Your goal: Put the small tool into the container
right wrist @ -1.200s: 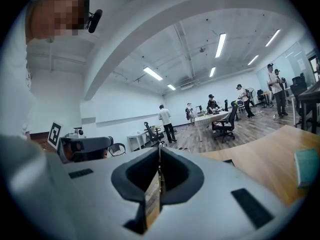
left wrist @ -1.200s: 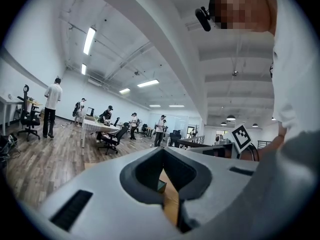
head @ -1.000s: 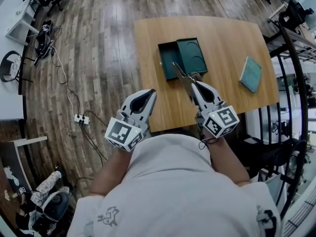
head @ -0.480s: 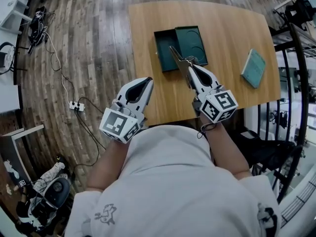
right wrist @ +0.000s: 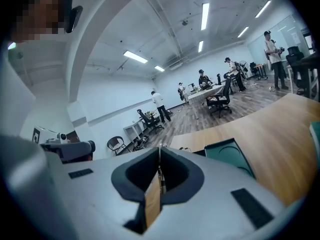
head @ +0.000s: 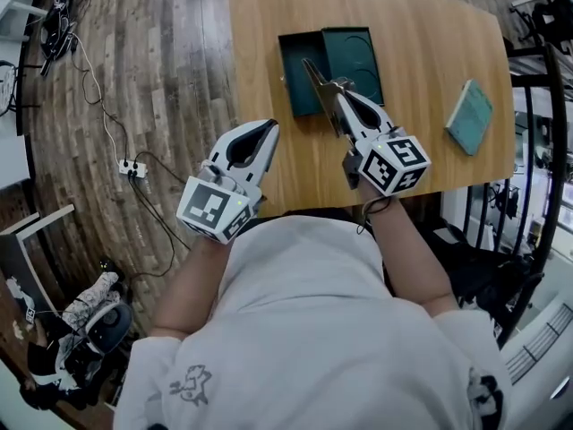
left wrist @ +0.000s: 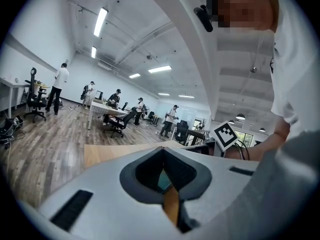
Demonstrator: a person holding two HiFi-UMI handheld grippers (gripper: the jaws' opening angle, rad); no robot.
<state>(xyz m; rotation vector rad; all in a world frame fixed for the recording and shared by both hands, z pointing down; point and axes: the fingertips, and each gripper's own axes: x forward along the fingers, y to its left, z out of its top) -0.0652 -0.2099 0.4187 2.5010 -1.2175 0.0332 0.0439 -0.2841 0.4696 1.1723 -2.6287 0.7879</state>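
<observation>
A dark green box (head: 302,74) lies open on the wooden table (head: 421,25), its lid (head: 354,61) flat beside the tray. My right gripper (head: 338,86) is shut on the small tool (head: 315,77), a thin metal piece. The tool's free end sticks out over the tray. In the right gripper view the tool (right wrist: 160,174) shows as a sliver between the closed jaws of the right gripper (right wrist: 160,151), with the lid (right wrist: 227,154) ahead. My left gripper (head: 267,129) hangs by the table's near left edge, shut and holding nothing; the left gripper (left wrist: 162,151) view shows its jaws meeting.
A teal book (head: 470,116) lies on the table's right side. A black metal rack (head: 537,150) stands right of the table. A power strip (head: 130,167) and cables lie on the wood floor to the left. People and office desks show far off.
My right gripper has carried the tool further over the open box, so its tip now hangs above the tray's middle. The left gripper has hardly moved.
</observation>
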